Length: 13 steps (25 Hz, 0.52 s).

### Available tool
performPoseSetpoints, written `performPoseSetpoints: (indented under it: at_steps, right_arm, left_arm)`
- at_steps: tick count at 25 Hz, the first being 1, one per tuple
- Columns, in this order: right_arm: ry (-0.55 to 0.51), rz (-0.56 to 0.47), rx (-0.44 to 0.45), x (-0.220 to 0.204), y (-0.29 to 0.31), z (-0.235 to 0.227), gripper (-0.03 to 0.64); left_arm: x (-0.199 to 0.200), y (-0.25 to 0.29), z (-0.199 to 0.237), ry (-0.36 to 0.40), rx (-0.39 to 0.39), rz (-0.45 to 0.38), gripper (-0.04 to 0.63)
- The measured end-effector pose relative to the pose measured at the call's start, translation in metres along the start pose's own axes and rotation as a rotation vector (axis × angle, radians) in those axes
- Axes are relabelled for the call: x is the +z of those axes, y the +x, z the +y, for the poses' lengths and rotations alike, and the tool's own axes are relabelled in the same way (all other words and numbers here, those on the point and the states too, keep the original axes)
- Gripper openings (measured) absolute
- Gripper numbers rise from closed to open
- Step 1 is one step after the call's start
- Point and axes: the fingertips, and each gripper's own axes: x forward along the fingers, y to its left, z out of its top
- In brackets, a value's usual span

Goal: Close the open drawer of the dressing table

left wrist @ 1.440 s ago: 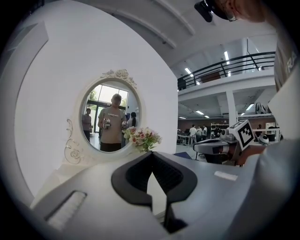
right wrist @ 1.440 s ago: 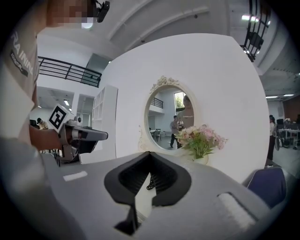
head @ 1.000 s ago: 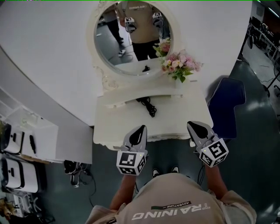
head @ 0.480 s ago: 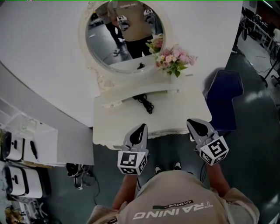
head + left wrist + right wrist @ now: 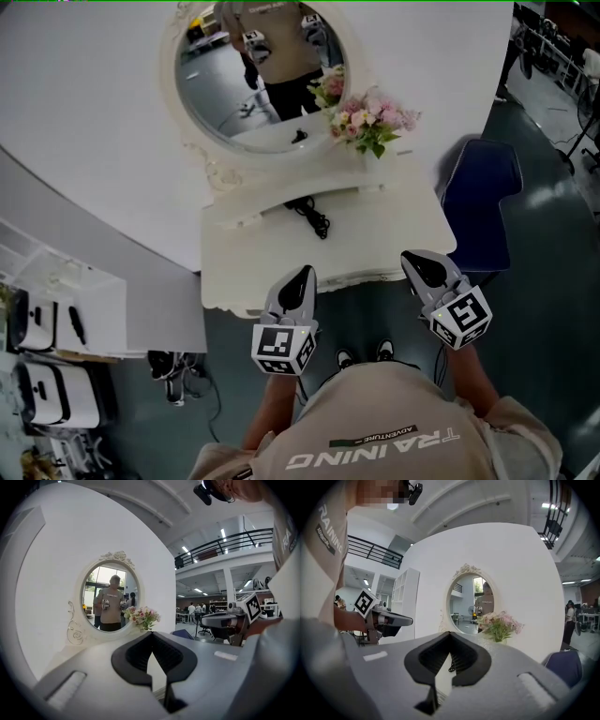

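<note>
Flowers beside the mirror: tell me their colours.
The flowers are pink and cream blooms with green leaves, and they show best in the head view.

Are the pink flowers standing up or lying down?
Standing up. The flowers sit upright beside the mirror, with the blooms on top and the green leaves below.

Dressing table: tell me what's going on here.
A person stands at the white dressing table with the oval mirror, a two-jaw gripper in each hand. The left gripper and right gripper are held near the table's front edge, both shut and empty. A pink flower bouquet and a black cord are on top. From above, the drawer's state can't be made out.
</note>
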Motion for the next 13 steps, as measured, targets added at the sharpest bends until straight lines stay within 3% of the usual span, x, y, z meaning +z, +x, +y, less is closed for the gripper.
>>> performPoseSetpoints:
  at_steps: [13]
  right_arm:
    - [-0.013, 0.018, 0.015, -0.007, 0.015, 0.002, 0.002]
  left_arm:
    - [-0.01, 0.008, 0.005, -0.01, -0.011, 0.001, 0.018]
